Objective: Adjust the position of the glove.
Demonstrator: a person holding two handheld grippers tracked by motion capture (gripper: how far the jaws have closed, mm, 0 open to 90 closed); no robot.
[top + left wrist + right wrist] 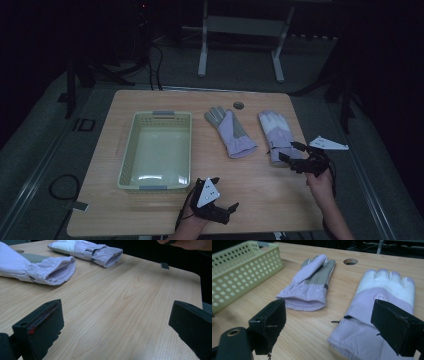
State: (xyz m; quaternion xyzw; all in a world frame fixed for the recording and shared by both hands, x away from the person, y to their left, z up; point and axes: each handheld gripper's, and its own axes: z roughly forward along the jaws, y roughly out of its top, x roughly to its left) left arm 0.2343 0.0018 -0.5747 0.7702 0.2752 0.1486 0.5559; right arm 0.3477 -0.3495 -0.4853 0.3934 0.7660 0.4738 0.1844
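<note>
Right tongs (327, 325) — spread wide — over glove (372, 315).

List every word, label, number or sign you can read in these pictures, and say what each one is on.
None can be read.
The right glove has a small round emblem on its back, too blurred to read.
The left glove has a small dark tab at its cuff; no letters show.
The basket and the table bear no print.
</note>
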